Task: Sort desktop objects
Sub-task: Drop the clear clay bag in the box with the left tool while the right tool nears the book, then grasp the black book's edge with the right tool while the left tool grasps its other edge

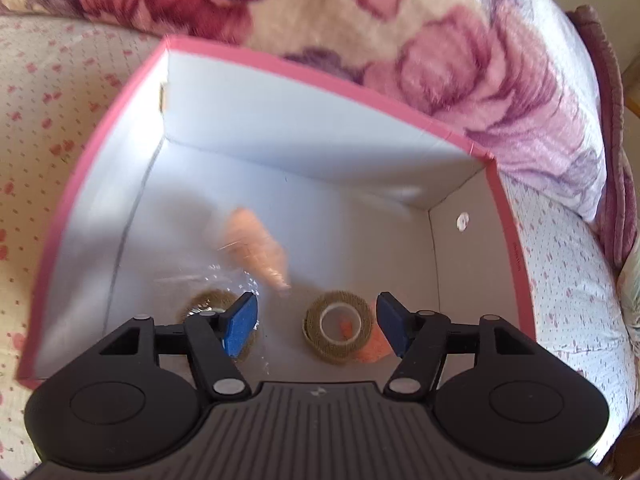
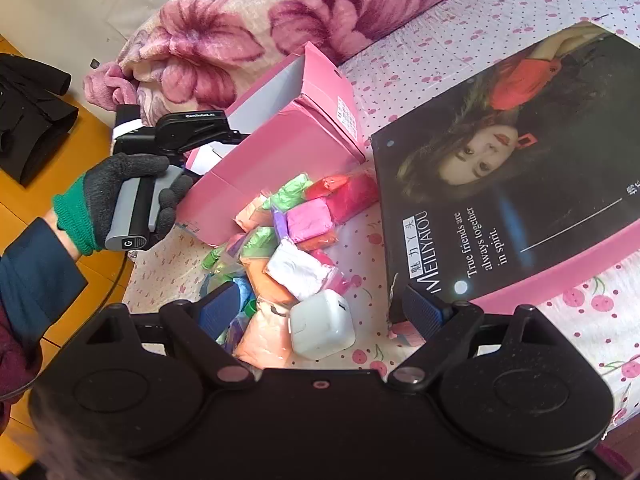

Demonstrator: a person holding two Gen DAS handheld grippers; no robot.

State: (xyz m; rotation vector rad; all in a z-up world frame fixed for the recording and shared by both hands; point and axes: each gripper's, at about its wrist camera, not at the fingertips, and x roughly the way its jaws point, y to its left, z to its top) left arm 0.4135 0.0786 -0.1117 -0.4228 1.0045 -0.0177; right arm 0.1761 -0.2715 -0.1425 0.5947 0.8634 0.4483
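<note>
While over the pink box (image 1: 120, 128), left tool (image 1: 316, 324) agape, blurred peach packet (image 1: 256, 244) below.

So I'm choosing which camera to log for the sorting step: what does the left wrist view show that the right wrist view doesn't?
Only the left wrist view looks into the pink box: a blurred peach packet, a tape roll and an orange packet lie inside, under the open left gripper.

Only the right wrist view shows the pile of coloured packets, the white charger, the dark lid and the open right gripper.

Both show the pink box and the floral blanket.
</note>
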